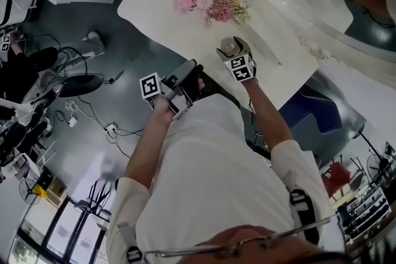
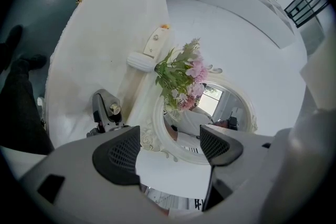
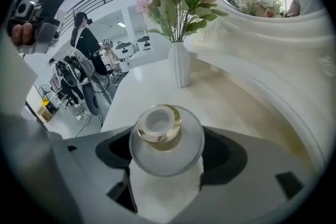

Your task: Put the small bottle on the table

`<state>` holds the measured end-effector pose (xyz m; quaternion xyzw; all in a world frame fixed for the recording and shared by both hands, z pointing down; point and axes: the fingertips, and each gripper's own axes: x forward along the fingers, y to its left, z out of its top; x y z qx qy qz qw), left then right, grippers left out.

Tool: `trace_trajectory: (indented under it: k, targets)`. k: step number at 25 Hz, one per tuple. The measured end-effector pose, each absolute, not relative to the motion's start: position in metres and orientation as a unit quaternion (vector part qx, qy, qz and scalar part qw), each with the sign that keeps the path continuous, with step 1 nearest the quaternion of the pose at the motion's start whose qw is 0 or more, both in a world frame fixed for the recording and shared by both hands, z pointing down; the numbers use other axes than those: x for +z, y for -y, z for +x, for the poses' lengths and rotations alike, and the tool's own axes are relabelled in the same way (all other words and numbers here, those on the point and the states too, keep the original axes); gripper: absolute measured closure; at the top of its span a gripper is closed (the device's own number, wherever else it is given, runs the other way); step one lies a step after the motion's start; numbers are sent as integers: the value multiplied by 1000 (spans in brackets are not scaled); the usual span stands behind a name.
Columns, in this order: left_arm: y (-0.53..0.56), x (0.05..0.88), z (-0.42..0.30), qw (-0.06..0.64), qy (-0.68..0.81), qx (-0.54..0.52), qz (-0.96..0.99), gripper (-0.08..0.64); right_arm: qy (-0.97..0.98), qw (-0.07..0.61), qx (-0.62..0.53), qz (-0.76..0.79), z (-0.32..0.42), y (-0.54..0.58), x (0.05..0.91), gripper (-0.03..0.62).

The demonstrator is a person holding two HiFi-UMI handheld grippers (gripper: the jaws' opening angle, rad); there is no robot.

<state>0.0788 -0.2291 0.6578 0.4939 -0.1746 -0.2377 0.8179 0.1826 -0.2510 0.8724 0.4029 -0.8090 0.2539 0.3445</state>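
The small bottle (image 3: pixel 165 136), round clear glass with a gold collar and white cap, stands between the jaws of my right gripper (image 3: pixel 167 160) over the white table (image 3: pixel 142 86). The dark pads sit close at its two sides without clearly pressing, and the jaws stand wide. In the head view the bottle (image 1: pixel 231 46) and right gripper (image 1: pixel 232 51) are near the table's front edge (image 1: pixel 185 46). My left gripper (image 1: pixel 193 74) is held level off the table's edge, open and empty; its own view shows its jaws (image 2: pixel 170 144) apart, with the right gripper (image 2: pixel 105 110) beyond them.
A white vase of pink flowers (image 3: pixel 181 63) stands further in on the table (image 1: pixel 207 0). An ornate white-framed mirror (image 2: pixel 210 113) runs along the table's far side. People and equipment (image 3: pixel 84 44) fill the room at left; cables (image 1: pixel 80 114) lie on the dark floor.
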Motion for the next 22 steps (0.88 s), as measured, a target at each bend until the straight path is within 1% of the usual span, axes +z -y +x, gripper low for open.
trace_trajectory:
  k: [6,9,14,18,22]
  targets:
    - [228,653,80,816,160,-233,505,202,805,327,253,424,189,250,861,224]
    - [226,650,80,817,148,-226,509,202,799,313,256,444,192,247,844,238]
    - [223,645,71,818,126,-198,526,204,783,302,253,481,193,235,819,278]
    - [226,638,60,816,96,-177,542,209,757,292,255,525,194,225,794,298]
    - [225,635,47,816,64,-148,556,227,725,258,272,578,194,212,764,360]
